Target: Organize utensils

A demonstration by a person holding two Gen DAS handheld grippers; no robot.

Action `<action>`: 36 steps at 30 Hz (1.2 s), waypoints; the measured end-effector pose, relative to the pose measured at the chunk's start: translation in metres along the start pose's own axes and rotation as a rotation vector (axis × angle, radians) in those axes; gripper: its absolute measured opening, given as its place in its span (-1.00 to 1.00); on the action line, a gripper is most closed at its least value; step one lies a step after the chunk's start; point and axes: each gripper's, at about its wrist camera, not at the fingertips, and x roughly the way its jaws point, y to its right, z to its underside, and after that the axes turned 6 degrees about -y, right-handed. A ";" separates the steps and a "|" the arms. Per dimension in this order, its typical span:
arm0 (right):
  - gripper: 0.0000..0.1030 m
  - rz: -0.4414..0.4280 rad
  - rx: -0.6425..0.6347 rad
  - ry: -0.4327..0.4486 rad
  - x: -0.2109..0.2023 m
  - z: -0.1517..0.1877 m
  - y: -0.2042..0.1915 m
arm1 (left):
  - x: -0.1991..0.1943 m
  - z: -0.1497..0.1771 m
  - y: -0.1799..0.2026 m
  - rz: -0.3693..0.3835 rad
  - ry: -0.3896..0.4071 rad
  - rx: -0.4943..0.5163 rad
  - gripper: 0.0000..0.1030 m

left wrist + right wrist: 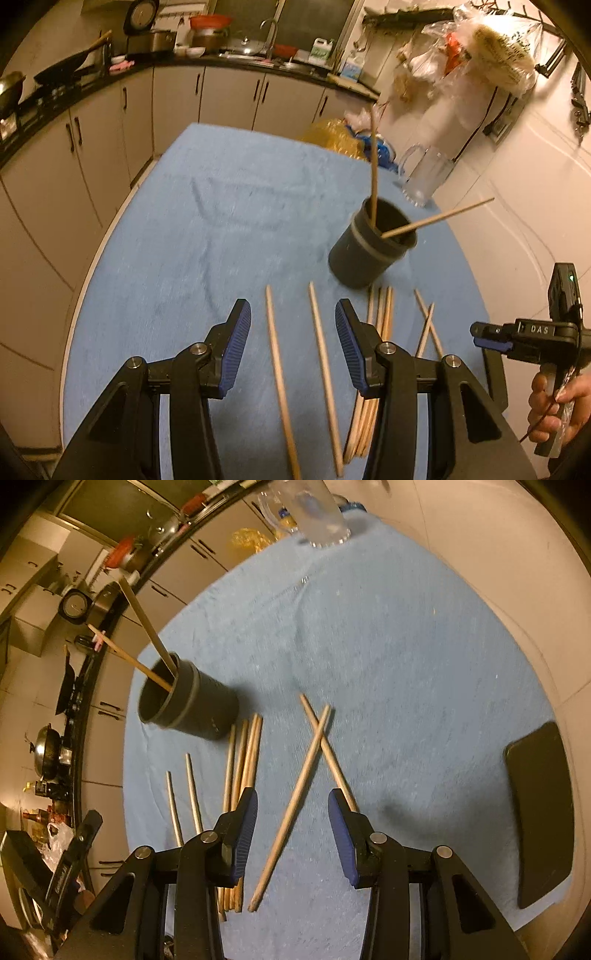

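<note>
A dark round holder (369, 245) (188, 701) stands on the blue cloth with two chopsticks (375, 166) leaning out of it. Several wooden chopsticks lie loose in front of it. My left gripper (293, 314) is open above two separate chopsticks (321, 354), which lie in the gap between its blue pads without touching them. A bundle of chopsticks (382, 314) (245, 753) lies just right of its right finger. My right gripper (291, 799) (491, 336) is open over a crossed pair of chopsticks (308, 768); one stick runs between the fingers, the other passes under the right finger.
A clear glass jug (424, 177) (314, 517) stands at the far right of the table (166, 229). A black phone-like slab (543, 812) lies near the cloth's right edge. Kitchen cabinets and a cluttered counter (221, 59) run behind the table. A hand (554, 398) holds the right gripper's handle.
</note>
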 end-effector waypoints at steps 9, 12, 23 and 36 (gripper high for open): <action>-0.17 0.077 -0.012 -0.022 0.020 -0.002 0.009 | 0.011 0.020 -0.004 -0.016 -0.075 -0.005 -0.10; -0.36 0.131 -0.057 -0.035 0.028 -0.003 0.012 | 0.016 0.022 -0.003 -0.020 -0.094 0.001 -0.10; -0.67 0.259 -0.287 -0.095 0.068 -0.010 -0.003 | 0.050 0.030 -0.004 -0.060 -0.205 0.024 -0.10; -0.85 0.315 -0.261 -0.103 0.067 -0.032 0.024 | 0.098 0.021 -0.006 -0.122 -0.286 0.025 -0.10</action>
